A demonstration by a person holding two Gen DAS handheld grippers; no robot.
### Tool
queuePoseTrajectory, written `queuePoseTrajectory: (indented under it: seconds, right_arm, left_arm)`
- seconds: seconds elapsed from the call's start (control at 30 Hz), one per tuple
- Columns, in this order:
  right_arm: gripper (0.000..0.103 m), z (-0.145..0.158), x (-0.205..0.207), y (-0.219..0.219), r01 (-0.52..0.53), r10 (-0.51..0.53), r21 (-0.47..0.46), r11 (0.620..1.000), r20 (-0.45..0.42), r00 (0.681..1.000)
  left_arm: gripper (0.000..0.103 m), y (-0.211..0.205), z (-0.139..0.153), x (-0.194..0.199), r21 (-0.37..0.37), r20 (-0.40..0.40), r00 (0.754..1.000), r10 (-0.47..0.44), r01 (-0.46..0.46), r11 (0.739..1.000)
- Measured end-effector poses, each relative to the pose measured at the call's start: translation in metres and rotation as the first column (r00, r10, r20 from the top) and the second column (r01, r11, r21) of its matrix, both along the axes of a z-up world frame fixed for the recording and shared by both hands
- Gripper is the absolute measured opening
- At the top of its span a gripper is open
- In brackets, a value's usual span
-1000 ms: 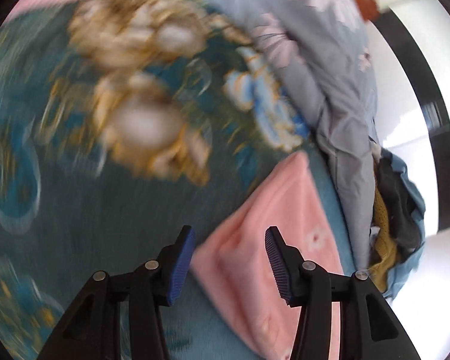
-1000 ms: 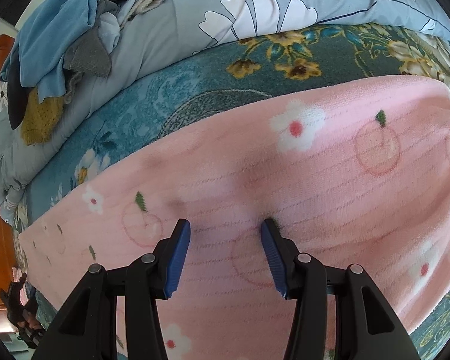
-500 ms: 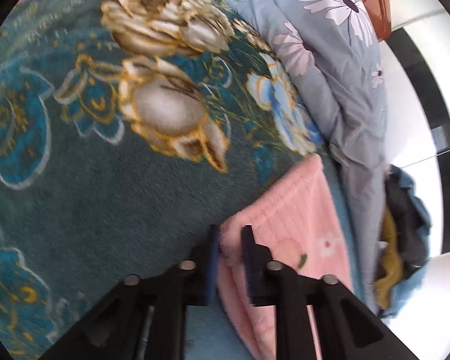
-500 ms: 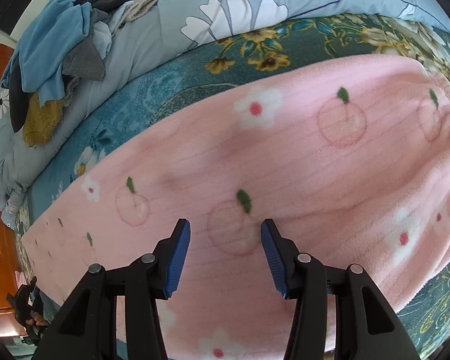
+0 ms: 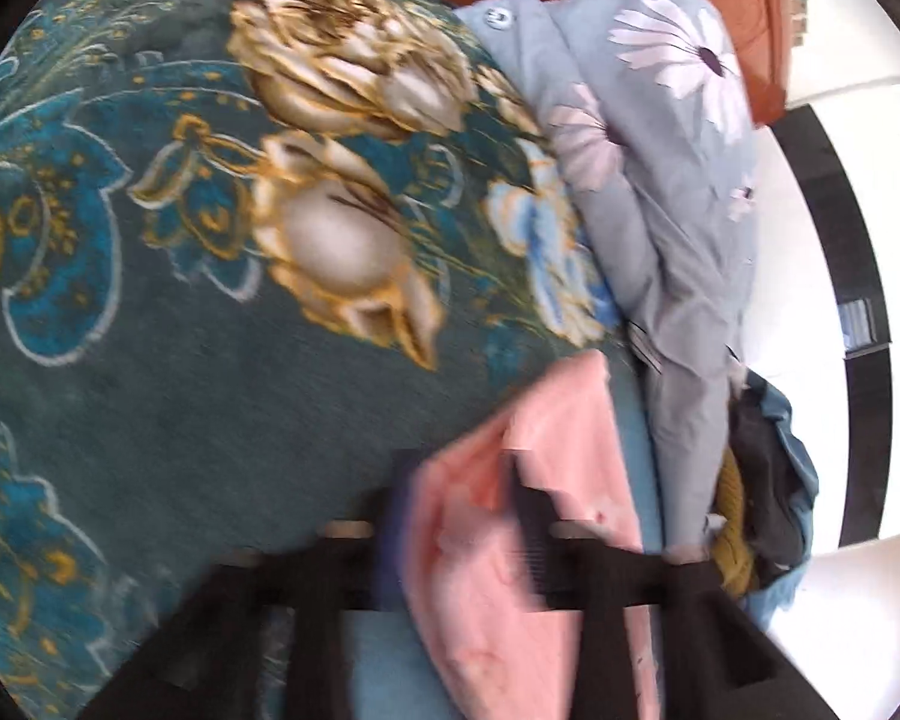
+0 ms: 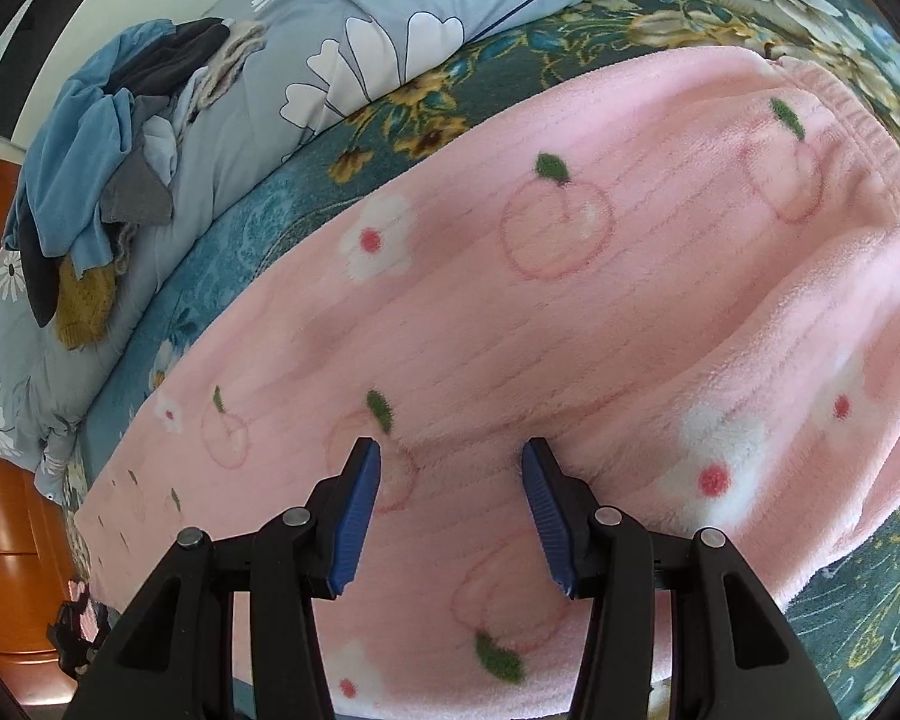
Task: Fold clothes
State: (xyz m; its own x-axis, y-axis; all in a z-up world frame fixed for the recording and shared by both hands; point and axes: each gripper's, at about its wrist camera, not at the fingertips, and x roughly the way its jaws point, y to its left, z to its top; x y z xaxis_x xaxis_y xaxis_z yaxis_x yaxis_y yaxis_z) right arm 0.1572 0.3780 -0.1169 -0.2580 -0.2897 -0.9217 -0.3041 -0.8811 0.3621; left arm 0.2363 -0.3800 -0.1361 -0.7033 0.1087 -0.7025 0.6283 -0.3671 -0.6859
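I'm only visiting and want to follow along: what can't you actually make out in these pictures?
- Left gripper: motion blur in the left wrist view smears its fingers on the pink garment, so the grip is unclear.
- Pink garment: right wrist view edges crop it.
- Clothes pile: tangled, items overlap.

The right black plastic two-finger gripper (image 6: 450, 516) had angular, open-framed arms with triangular cut-outs. Each finger carried a ribbed blue pad (image 6: 354, 519) on its inner face. Round silver screw heads (image 6: 297, 517) sat at the joints. The left black two-finger gripper (image 5: 459, 516) was motion-blurred; black frame, a blue pad (image 5: 393, 540) and pale screw heads were discernible.
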Motion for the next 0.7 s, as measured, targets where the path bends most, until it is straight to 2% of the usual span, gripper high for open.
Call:
queuePoseTrajectory:
  seconds: [0.13,0.23,0.4,0.47,0.5,0.53,0.6,0.7]
  right_arm:
    - [0.051,-0.003,0.0,0.003,0.022,-0.023,-0.031,0.999,-0.009,1.0]
    - [0.051,-0.006,-0.002,0.004,0.027,-0.027,-0.042,0.999,-0.011,1.0]
    - [0.051,-0.004,0.0,0.004,0.031,-0.032,-0.04,0.999,-0.012,0.999]
    - [0.051,-0.004,0.001,0.005,0.041,-0.041,-0.049,0.998,-0.011,0.999]
    - [0.051,-0.004,0.003,0.006,0.048,-0.049,-0.055,0.997,-0.01,0.999]
    - [0.051,-0.004,0.003,0.007,0.055,-0.055,-0.06,0.997,-0.01,0.998]
    - [0.051,-0.003,0.005,0.007,0.06,-0.061,-0.066,0.996,-0.013,0.998]
    - [0.051,0.001,0.007,0.005,0.059,-0.061,-0.078,0.995,-0.023,0.998]
  left_arm:
    - [0.064,0.002,-0.005,0.008,0.038,-0.036,0.998,0.051,-0.05,0.998]
    - [0.064,0.002,-0.011,0.0,0.013,0.029,0.999,0.013,-0.014,1.0]
    - [0.062,0.01,-0.013,-0.007,-0.032,0.049,0.999,0.006,-0.005,0.999]
    - [0.051,0.013,-0.012,-0.012,-0.056,0.067,0.998,-0.006,0.01,0.998]
    - [0.031,0.015,-0.011,-0.015,-0.071,0.083,0.996,-0.019,0.025,0.997]
    - [0.025,0.017,-0.01,-0.017,-0.081,0.093,0.995,-0.021,0.028,0.996]
    - [0.018,0.021,-0.006,-0.02,-0.099,0.11,0.994,-0.021,0.032,0.995]
    - [0.016,0.046,0.029,-0.029,-0.163,0.071,0.993,-0.089,0.1,0.981]
